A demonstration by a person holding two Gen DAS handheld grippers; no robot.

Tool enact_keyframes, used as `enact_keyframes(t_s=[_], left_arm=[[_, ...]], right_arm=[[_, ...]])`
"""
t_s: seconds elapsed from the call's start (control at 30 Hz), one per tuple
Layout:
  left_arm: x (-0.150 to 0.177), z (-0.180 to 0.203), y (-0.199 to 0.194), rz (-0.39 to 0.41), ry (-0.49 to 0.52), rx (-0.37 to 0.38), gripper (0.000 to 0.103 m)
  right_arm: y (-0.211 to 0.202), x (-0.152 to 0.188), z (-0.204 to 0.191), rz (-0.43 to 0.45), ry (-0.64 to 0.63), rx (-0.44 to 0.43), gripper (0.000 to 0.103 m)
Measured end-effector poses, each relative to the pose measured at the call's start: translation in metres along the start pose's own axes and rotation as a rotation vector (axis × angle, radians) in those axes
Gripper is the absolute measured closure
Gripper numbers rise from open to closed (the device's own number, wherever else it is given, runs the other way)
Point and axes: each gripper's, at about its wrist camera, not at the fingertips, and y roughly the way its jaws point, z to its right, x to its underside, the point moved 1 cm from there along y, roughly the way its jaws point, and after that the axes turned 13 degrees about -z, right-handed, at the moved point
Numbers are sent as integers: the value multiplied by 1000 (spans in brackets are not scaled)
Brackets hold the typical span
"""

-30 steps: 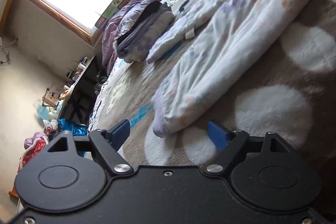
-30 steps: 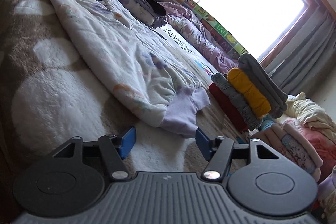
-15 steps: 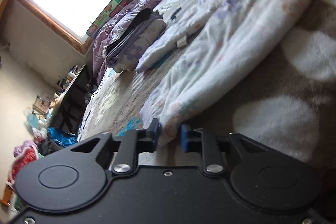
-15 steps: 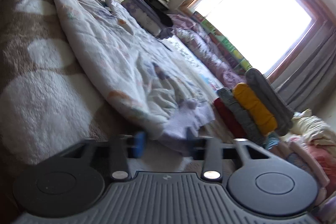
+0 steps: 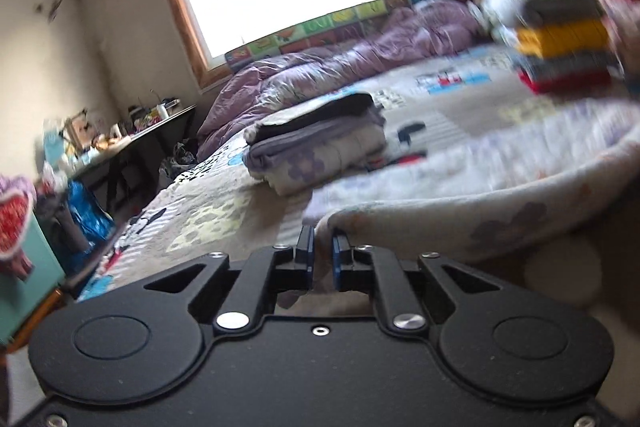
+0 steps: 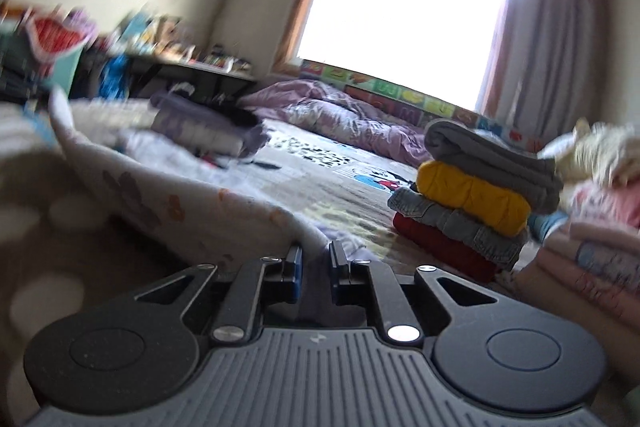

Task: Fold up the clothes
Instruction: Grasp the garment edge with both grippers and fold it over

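- Left wrist view showed us the left gripper point(image 5: 322, 254) clamped on one end of the white printed garment point(image 5: 460, 187), a soft fleecy piece with faded purple and orange motifs.
- We saw the right gripper point(image 6: 314, 267) pinching its lilac-cuffed other end point(image 6: 192, 215).
- The garment hung lifted between both, sagging over the bed's patterned blanket point(image 5: 224, 215).
- A folded stack point(image 6: 468, 203) sat near the bed's right edge.

No text can be read with certainty: the colourful alphabet foam tiles point(image 6: 404, 95) below the window, far beyond the fingers, show blurred, illegible letters.
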Motion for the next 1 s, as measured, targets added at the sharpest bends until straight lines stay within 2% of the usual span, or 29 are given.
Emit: enact_keyframes(t_s=[0.17,0.47,0.73,1.0], left_arm=[[-21,-1,19,2,-63,19,97],[-55,-2,71,-54,-108,23,97],[-82,1,114,-131,-119,33,97],[-92,8,150,-197,-101,47,97]], right_arm=[[24,-11,25,16,168,-51,90],[81,-21,50,5,332,-89,90],[117,-29,66,-35,425,-116,90],[145,-27,75,-107,471,-132,90]])
